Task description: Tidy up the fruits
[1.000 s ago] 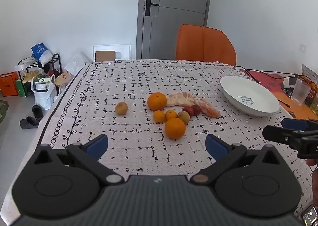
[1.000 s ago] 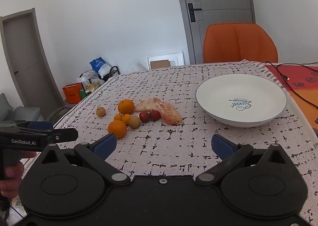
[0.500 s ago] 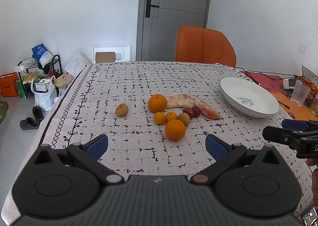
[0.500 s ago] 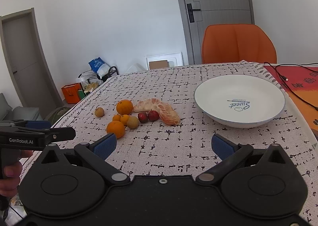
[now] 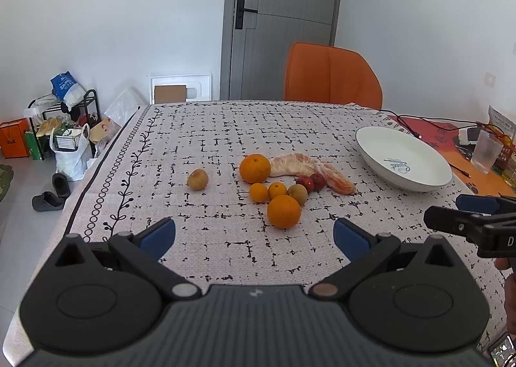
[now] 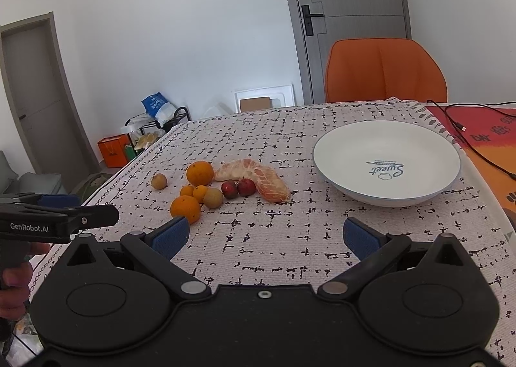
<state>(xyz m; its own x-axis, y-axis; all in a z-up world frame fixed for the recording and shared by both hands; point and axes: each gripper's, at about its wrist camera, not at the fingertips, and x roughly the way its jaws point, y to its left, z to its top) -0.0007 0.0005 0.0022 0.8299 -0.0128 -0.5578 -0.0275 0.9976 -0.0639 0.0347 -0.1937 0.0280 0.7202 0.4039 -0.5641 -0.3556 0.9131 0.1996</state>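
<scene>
Fruit lies in a cluster mid-table: a near large orange [image 5: 283, 211] [image 6: 185, 208], a far large orange [image 5: 254, 168] [image 6: 200, 173], two small oranges [image 5: 267, 191], a brown kiwi-like fruit [image 5: 297, 194], two small red fruits [image 5: 311, 181] [image 6: 238, 188], peeled pomelo segments [image 5: 309, 168] [image 6: 258, 175], and a lone brown fruit [image 5: 197, 178] [image 6: 159, 180] to the left. A white bowl [image 5: 403, 157] [image 6: 387, 160] stands empty at the right. My left gripper [image 5: 254, 236] is open and empty, short of the cluster. My right gripper [image 6: 264, 234] is open and empty, near the table's front.
An orange chair [image 5: 332, 76] stands behind the table. A glass [image 5: 485, 155] and cables [image 5: 425, 123] lie on the orange mat at the far right. Bags and shoes [image 5: 58, 147] are on the floor left of the table.
Both grippers have drifted slightly; the fruit and bowl sit a little lower and nearer in both views. Both stay open and empty. Nothing on the table has moved.
</scene>
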